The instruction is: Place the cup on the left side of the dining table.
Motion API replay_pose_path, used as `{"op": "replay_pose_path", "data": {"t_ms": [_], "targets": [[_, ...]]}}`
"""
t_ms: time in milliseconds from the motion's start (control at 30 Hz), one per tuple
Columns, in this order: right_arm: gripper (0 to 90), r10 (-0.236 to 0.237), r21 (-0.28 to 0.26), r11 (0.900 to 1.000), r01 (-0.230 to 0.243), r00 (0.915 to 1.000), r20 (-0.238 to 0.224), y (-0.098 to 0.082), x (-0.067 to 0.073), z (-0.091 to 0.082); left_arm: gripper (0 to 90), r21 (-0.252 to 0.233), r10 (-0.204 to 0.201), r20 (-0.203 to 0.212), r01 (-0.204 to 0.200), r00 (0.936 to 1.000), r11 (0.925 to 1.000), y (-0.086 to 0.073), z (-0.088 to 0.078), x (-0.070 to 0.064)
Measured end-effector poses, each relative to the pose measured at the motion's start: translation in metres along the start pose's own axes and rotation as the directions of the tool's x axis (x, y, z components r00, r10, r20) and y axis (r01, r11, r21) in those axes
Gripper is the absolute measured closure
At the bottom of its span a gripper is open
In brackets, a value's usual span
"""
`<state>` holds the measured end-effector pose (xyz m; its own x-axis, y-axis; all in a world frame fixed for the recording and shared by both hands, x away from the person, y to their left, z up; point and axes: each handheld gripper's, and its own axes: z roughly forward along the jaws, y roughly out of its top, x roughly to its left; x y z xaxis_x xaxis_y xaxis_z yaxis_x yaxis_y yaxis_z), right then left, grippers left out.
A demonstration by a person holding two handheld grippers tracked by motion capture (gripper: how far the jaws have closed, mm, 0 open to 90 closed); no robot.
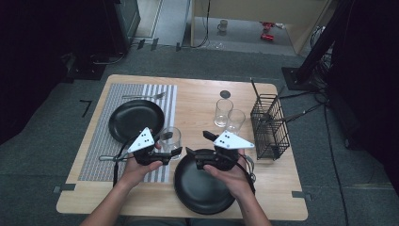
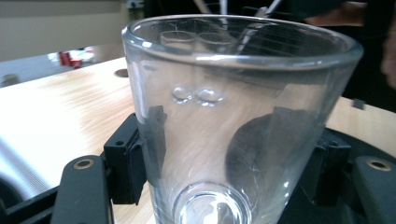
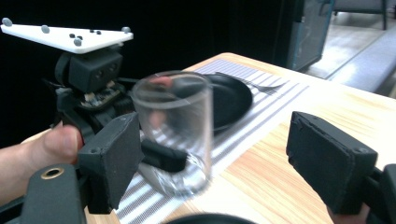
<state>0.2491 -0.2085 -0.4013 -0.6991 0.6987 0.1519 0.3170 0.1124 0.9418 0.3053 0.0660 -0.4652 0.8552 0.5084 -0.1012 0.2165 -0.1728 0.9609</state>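
Clear glass (image 1: 170, 137) at the placemat's (image 1: 96, 136) edge on the surface (image 1: 197, 101), clamped low down by the left gripper (image 1: 173, 153), right gripper (image 1: 190, 157) fingers (image 3: 109, 161) spread wide with nothing pinched; probably light, rigid, slick and breakable, so best gripped gently near the thick base.

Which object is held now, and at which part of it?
The left hand-held gripper holds the clear glass by its lower sides. The right hand-held gripper is open, holding nothing.
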Motion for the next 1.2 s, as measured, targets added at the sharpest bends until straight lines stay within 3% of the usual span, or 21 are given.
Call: {"op": "replay_pose_path", "data": {"t_ms": [200, 367, 633, 833, 900, 967, 1033, 1067, 1100, 1167, 1200], "targets": [[18.6, 0.051, 0.007, 0.999, -0.051, 0.9959, 0.075, -0.021, -0.019, -0.024, 30.7, 0.019, -0.033, -0.073, 0.034, 0.9968, 0.9992, -0.007, -0.01, 0.011], [17.3, 0.077, 0.047, 0.995, -0.085, 0.985, 0.155, -0.047, -0.036, -0.045, 30.7, 0.035, -0.049, -0.118, 0.053, 0.9918, 0.998, -0.013, -0.015, 0.016], [16.0, 0.116, 0.078, 0.988, -0.137, 0.9671, 0.226, -0.077, -0.049, -0.065, 30.7, 0.069, -0.056, -0.194, 0.071, 0.9795, 0.9951, -0.023, -0.017, 0.021], [15.4, 0.128, 0.095, 0.983, -0.158, 0.9556, 0.265, -0.092, -0.055, -0.078, 30.7, 0.096, -0.055, -0.224, 0.078, 0.973, 0.9923, -0.027, -0.019, 0.024], [15.4, 0.142, 0.1, 0.979, -0.178, 0.9451, 0.294, -0.101, -0.06, -0.087, 30.7, 0.113, -0.048, -0.239, 0.077, 0.9698, 0.9907, -0.028, -0.018, 0.025], [15.4, 0.144, 0.101, 0.978, -0.182, 0.9413, 0.305, -0.105, -0.062, -0.09, 30.7, 0.121, -0.045, -0.249, 0.077, 0.9675, 0.9897, -0.029, -0.019, 0.026], [15.4, 0.152, 0.109, 0.974, -0.198, 0.9313, 0.331, -0.111, -0.066, -0.095, 30.7, 0.129, -0.043, -0.262, 0.079, 0.9641, 0.9886, -0.029, -0.019, 0.026], [15.4, 0.153, 0.121, 0.971, -0.208, 0.9211, 0.358, -0.117, -0.07, -0.099, 30.7, 0.136, -0.041, -0.273, 0.081, 0.961, 0.9874, -0.03, -0.018, 0.027], [15.4, 0.153, 0.121, 0.971, -0.208, 0.9211, 0.358, -0.117, -0.07, -0.099, 30.6, 0.136, -0.041, -0.273, 0.081, 0.961, 0.9874, -0.03, -0.018, 0.027], [15.4, 0.152, 0.13, 0.968, -0.216, 0.91, 0.386, -0.122, -0.073, -0.104, 30.6, 0.147, -0.037, -0.282, 0.081, 0.9586, 0.9858, -0.031, -0.018, 0.027], [15.4, 0.158, 0.135, 0.964, -0.231, 0.8979, 0.411, -0.126, -0.078, -0.108, 30.6, 0.164, -0.025, -0.287, 0.075, 0.9576, 0.9836, -0.032, -0.018, 0.027]]}}
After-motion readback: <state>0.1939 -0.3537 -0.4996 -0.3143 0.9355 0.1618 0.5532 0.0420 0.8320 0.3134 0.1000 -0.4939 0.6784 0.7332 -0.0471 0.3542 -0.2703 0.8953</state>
